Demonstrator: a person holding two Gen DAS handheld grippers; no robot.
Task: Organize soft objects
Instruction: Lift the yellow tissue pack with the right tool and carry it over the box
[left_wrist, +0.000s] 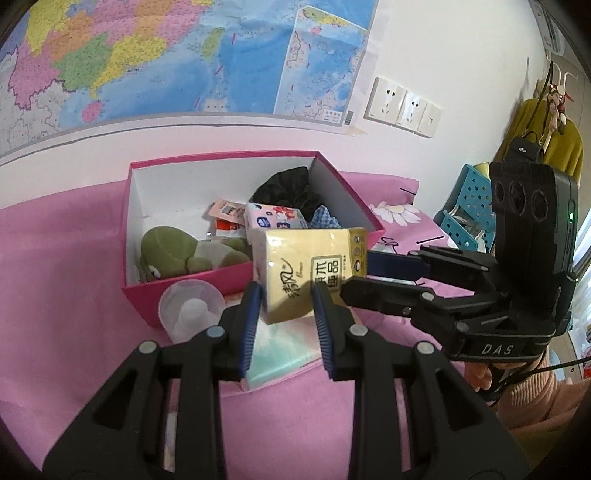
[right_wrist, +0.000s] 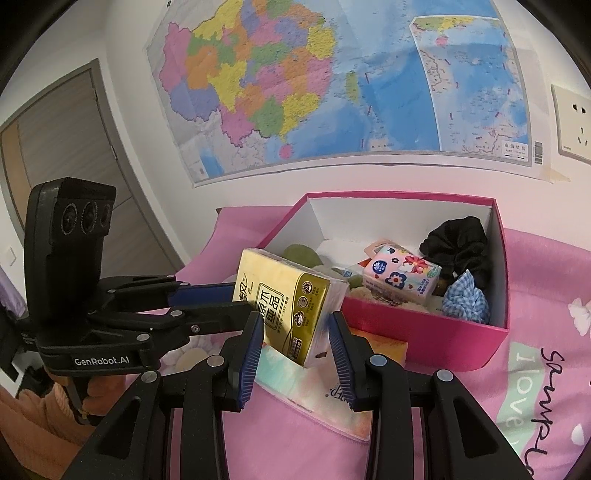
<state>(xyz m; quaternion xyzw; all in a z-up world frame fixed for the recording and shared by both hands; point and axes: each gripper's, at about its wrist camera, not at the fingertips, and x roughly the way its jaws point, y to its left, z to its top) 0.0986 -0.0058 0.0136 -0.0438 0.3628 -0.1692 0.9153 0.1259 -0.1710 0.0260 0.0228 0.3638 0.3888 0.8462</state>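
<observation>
Yellow tissue pack (left_wrist: 308, 271) gripped by both tools at once, held above the near rim of the pink box (left_wrist: 229, 284)

Left gripper (left_wrist: 284, 306) clamped on the pack's lower end, right gripper (right_wrist: 295, 334) closed on the same pack, seen reaching in from 3 o'clock in the left view. Inside the box: green plush (left_wrist: 177, 254) at 9 o'clock, flowered tissue pack (left_wrist: 275, 219) at centre, black scrunchie (left_wrist: 288, 188) at 1 o'clock, blue checked cloth (right_wrist: 466, 299) beside it. Likely light and squashy, film wrapper probably slick and prone to twisting between pads. Best taken across the narrow faces near the middle, squeezing gently enough to avoid crushing; free floor between plush and flowered pack looks adequate
</observation>
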